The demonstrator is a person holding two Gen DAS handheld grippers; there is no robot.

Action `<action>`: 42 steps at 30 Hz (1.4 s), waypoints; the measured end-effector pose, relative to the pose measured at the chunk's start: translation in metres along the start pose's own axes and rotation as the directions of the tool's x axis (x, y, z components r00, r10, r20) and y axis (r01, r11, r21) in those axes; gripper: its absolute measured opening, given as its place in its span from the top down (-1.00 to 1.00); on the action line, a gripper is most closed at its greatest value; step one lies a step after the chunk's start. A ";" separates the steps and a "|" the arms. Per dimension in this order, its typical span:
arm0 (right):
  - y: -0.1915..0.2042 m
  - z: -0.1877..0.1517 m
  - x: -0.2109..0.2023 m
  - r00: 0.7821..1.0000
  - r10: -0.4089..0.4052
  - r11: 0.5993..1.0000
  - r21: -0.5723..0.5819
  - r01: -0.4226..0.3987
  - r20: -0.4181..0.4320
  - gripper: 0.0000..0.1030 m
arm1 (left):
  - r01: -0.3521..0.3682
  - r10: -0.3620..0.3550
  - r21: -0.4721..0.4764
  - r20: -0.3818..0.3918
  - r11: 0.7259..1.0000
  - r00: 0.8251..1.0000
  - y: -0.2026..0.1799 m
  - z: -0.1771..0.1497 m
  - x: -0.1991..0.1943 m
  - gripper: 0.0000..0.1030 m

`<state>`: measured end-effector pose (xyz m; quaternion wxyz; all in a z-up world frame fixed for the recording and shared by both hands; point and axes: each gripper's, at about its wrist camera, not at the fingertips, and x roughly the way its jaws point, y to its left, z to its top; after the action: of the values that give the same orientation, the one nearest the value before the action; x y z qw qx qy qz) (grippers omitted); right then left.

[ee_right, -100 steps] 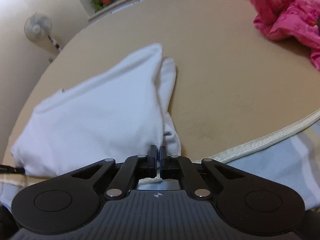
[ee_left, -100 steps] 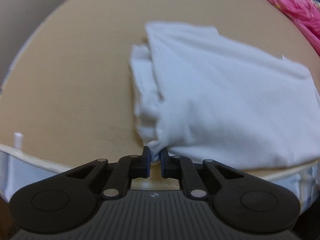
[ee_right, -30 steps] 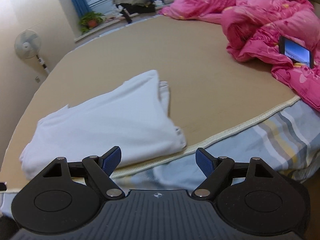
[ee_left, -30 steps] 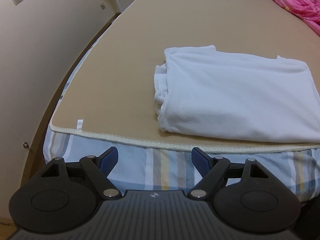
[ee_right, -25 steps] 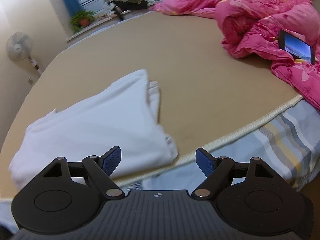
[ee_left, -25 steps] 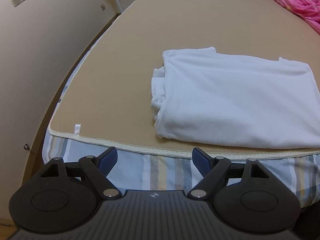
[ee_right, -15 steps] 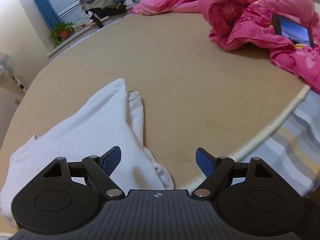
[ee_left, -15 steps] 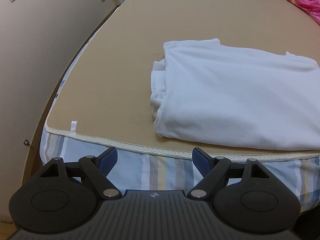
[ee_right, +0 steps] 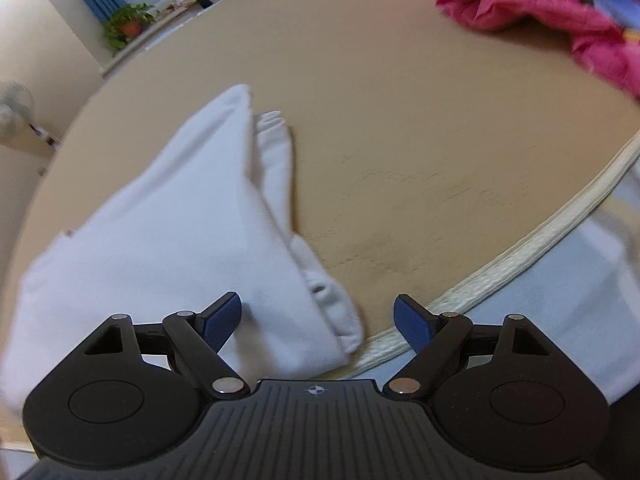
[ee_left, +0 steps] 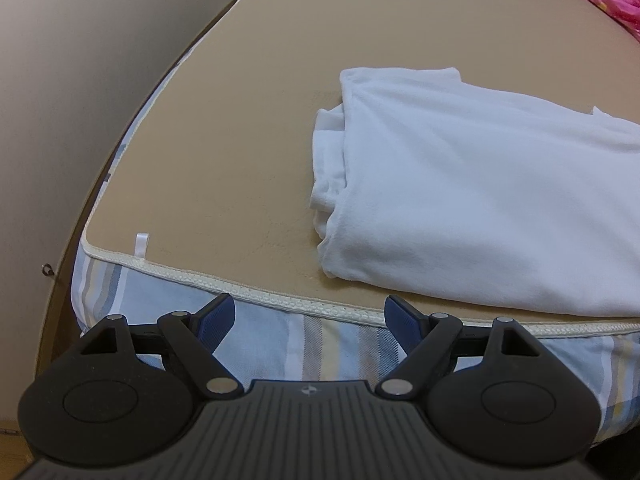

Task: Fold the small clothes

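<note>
A white garment (ee_left: 472,200) lies folded on the tan mat (ee_left: 240,120), near the mat's front edge. Bunched layers show at its left end. My left gripper (ee_left: 310,316) is open and empty, in front of the mat's edge, short of the garment's near left corner. In the right wrist view the same garment (ee_right: 168,232) runs away to the left. My right gripper (ee_right: 318,318) is open and empty, with the garment's near right corner (ee_right: 340,320) between its fingers.
The mat's cream piped edge (ee_left: 280,300) runs along the front over a striped sheet (ee_left: 312,340). A pink quilt (ee_right: 560,12) is heaped at the far right. A wall (ee_left: 80,80) stands close on the left. A potted plant (ee_right: 128,28) and a fan (ee_right: 16,108) are far back.
Both grippers let go of the garment and opened. Over the last second the right gripper has moved forward and down to the garment's near right corner. The left gripper has crept slightly closer.
</note>
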<state>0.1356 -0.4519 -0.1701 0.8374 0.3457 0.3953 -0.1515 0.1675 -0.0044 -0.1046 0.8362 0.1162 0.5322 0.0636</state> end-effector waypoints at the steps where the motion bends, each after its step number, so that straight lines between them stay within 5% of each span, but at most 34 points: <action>1: -0.001 0.003 0.000 0.999 0.049 0.998 0.033 -0.049 -0.006 -0.37 | 0.003 -0.003 -0.006 -0.004 1.000 1.000 0.001 0.000 0.001 -0.67; 6: -0.006 0.006 0.010 0.998 0.060 0.995 0.087 -0.058 -0.016 -0.07 | 0.002 -0.002 -0.020 -0.011 1.000 1.000 0.008 -0.001 0.006 -0.67; 9: -0.010 0.005 0.009 0.995 0.097 0.987 0.129 -0.094 -0.022 0.59 | -0.012 0.012 -0.014 -0.015 1.000 1.000 0.015 0.000 0.010 -0.67; 10: -0.012 0.005 0.006 0.992 0.125 0.979 0.166 -0.120 -0.018 0.62 | -0.023 0.023 -0.018 -0.014 1.000 1.000 0.018 0.001 0.011 -0.67; 13: -0.007 0.008 -0.002 0.991 0.131 0.974 0.186 -0.130 0.005 0.63 | -0.051 0.050 -0.051 -0.026 0.997 0.998 0.033 0.006 0.021 -0.68; 18: 0.003 0.007 0.007 0.999 0.018 0.981 0.195 -0.011 -0.033 0.64 | -0.090 0.081 -0.114 -0.080 0.989 0.994 0.059 0.016 0.038 -0.68; 21: 0.050 0.013 -0.007 0.997 -0.081 0.996 0.034 0.080 0.014 0.66 | -0.074 0.060 -0.157 -0.094 0.985 0.994 0.077 0.017 0.045 -0.68; 24: 0.123 0.017 -0.026 0.990 -0.084 0.978 -0.181 0.104 0.114 0.69 | -0.045 0.027 -0.175 -0.104 0.983 0.994 0.091 0.013 0.053 -0.68; 28: 0.248 -0.005 -0.038 0.984 0.034 0.882 -0.469 0.052 0.175 0.70 | -0.009 -0.012 -0.196 -0.104 0.981 0.995 0.111 0.007 0.059 -0.68; 30: 0.310 -0.037 -0.033 0.985 0.100 0.797 -0.604 0.005 0.140 0.70 | 0.000 -0.023 -0.217 -0.105 0.976 0.994 0.125 0.004 0.062 -0.68; 33: 0.379 -0.103 -0.010 0.991 0.128 0.664 -0.746 -0.049 0.049 0.67 | 0.000 -0.031 -0.254 -0.119 0.967 0.992 0.150 -0.002 0.069 -0.67; 36: 0.403 -0.163 0.030 0.986 0.085 0.590 -0.790 -0.165 -0.143 0.25 | -0.009 -0.032 -0.278 -0.142 0.961 0.989 0.171 -0.008 0.078 -0.67; 39: 0.386 -0.177 0.028 0.966 0.099 0.626 -0.740 -0.246 -0.237 0.19 | -0.005 -0.037 -0.296 -0.136 0.955 0.990 0.183 -0.012 0.081 -0.67; 42: 0.348 -0.151 -0.003 0.972 0.133 0.675 -0.700 -0.233 -0.195 0.19 | 0.066 -0.095 -0.300 -0.081 0.952 0.992 0.178 -0.007 0.075 -0.67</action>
<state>0.2327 -0.0977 -0.0763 0.8893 0.0381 0.4391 0.1219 0.1961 0.1856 -0.1260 0.8199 -0.0355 0.5599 0.1141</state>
